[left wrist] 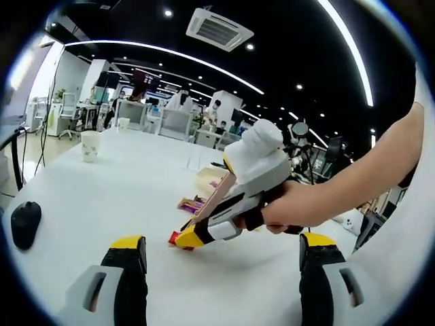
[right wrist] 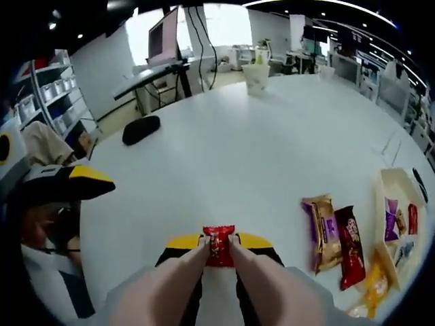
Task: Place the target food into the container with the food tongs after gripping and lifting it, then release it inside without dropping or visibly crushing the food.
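The right gripper [right wrist: 219, 246] is pinching a pair of tongs [right wrist: 204, 285], and the tong tips are closed on a small red snack [right wrist: 219, 244] right at the gripper's nose, down on the table [right wrist: 224, 136]. From the left gripper view the same snack [left wrist: 178, 239] peeks out under the right gripper [left wrist: 194, 234], touching the tabletop or just off it, hard to say.

The snack looks like a light crinkly foil packet, so probably slippery and easy to squash. The tips sit around its middle, which seems the sane place; a gentle squeeze should do.

The left gripper [left wrist: 224, 261] is spread wide, holding nothing, hovering beside the action.

The tray [right wrist: 391, 187] sits off to the right gripper's right, a few packets already in it. Between them lie a tan packet [right wrist: 321, 231] and a dark red packet [right wrist: 348, 244], so the carry likely needs to go over those. Ahead of the gripper the table is open, with a mouse [right wrist: 141, 129] and cup [right wrist: 256, 78] well apart.
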A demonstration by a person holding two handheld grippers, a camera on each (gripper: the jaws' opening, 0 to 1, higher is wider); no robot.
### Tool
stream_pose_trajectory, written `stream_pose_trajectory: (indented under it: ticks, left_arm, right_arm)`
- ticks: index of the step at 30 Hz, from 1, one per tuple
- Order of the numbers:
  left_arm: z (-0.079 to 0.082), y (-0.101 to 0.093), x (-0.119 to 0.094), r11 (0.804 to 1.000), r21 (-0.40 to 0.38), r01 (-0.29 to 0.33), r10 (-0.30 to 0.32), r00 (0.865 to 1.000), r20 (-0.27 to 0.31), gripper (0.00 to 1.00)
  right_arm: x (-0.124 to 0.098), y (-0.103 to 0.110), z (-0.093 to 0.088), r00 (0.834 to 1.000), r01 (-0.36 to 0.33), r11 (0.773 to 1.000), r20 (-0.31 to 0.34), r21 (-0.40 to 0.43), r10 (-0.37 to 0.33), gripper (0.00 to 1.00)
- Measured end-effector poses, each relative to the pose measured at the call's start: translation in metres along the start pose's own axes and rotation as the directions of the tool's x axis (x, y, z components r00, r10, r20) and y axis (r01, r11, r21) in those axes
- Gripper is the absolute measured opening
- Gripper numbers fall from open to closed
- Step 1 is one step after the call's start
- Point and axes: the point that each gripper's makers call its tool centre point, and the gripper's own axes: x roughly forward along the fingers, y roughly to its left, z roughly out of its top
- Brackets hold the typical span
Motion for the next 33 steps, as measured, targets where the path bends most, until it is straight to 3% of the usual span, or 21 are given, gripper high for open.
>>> stream_pose_trajectory:
  ticks: [15, 26, 33]
  left_arm:
    - [0.001, -0.003, 0.001, 0.999, 0.023, 0.023, -0.022, 1.000, -0.017, 0.93]
    - [-0.002, -0.006, 0.009, 1.000, 0.004, 0.027, -0.027, 1.000, -0.015, 0.93]
    - [-0.001, -0.008, 0.012, 0.999, 0.012, 0.041, -0.041, 0.999, -0.022, 0.93]
  right_arm:
    - [-0.003, 0.008, -0.005, 1.000, 0.004, 0.997, -0.022, -0.076, -0.006, 0.17]
    - [-0.016, 0.004, -0.016, 1.000, 0.004, 0.999, -0.024, 0.040, -0.003, 0.17]
    - [-0.027, 0.003, -0.005, 0.999, -0.013, 0.992, 0.050, 0.122, 0.007, 0.17]
